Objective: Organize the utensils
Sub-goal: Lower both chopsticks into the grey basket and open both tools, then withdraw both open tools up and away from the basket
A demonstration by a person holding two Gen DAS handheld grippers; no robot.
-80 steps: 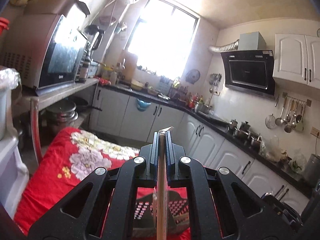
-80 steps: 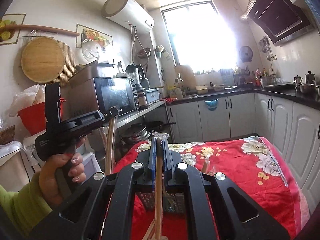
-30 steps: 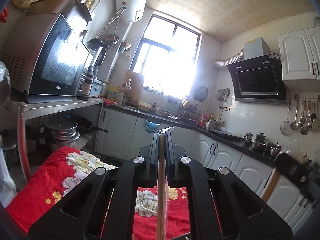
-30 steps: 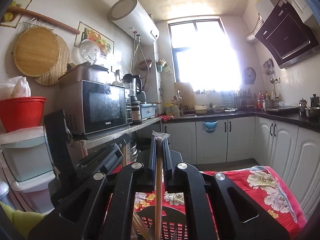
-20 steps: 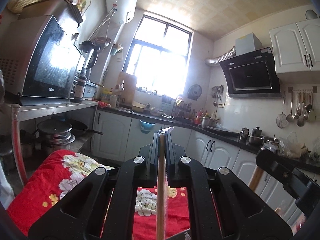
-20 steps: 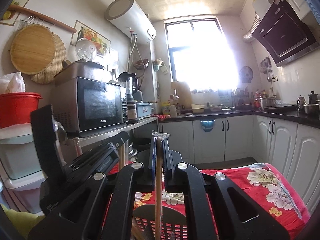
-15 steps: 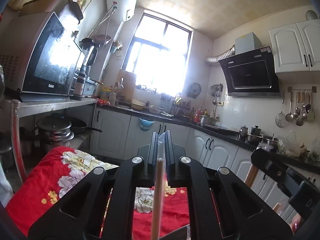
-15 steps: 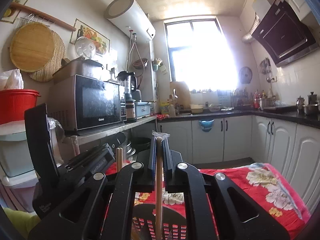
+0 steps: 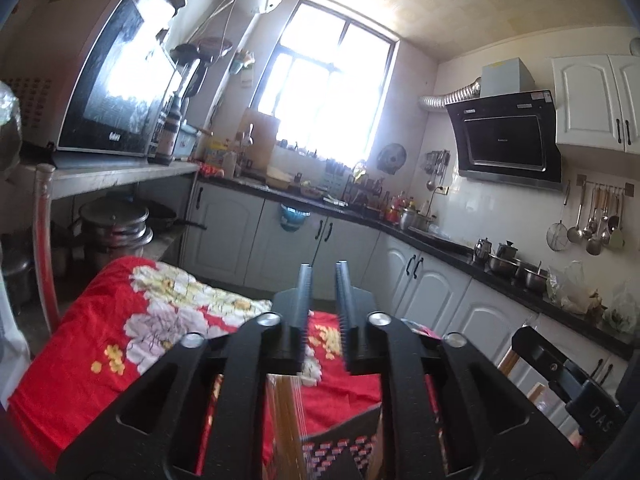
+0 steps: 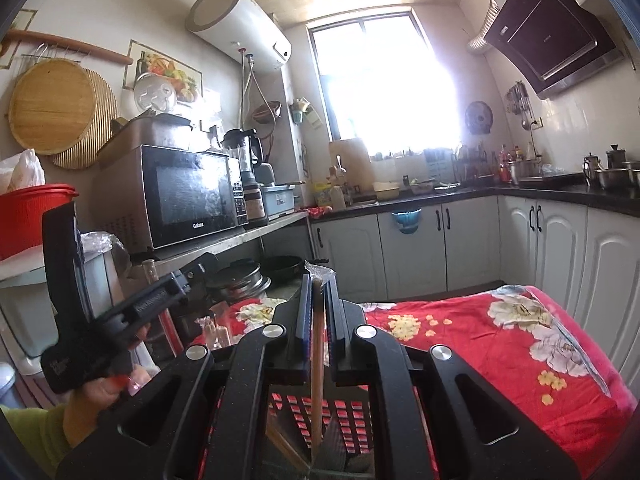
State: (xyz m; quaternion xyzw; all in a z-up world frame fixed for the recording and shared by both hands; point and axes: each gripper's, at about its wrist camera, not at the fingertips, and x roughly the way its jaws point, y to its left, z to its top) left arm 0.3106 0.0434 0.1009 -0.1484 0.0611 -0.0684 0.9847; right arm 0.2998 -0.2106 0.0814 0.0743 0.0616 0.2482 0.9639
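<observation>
My left gripper (image 9: 323, 276) is open and empty, its jaws parted above a dark perforated utensil basket (image 9: 344, 440) on the red floral cloth (image 9: 132, 332). Blurred wooden chopsticks (image 9: 286, 420) stand in the basket below the jaws. My right gripper (image 10: 318, 280) is shut on an upright wooden chopstick (image 10: 317, 360), whose lower end reaches into the same basket (image 10: 300, 416). The left gripper also shows in the right wrist view (image 10: 120, 312), held in a hand at the left. The right gripper's body shows at the right edge of the left wrist view (image 9: 568, 380).
The cloth-covered table (image 10: 500, 344) stands in a kitchen. A steel shelf with a microwave (image 10: 188, 196) and pots (image 9: 114, 224) is at the left. White cabinets and a dark counter (image 9: 420, 236) run along the back and right. A range hood (image 9: 504, 136) hangs on the right wall.
My left gripper has opened and let go of its chopstick, which has dropped into the basket. My right gripper still holds its chopstick and has lowered slightly.
</observation>
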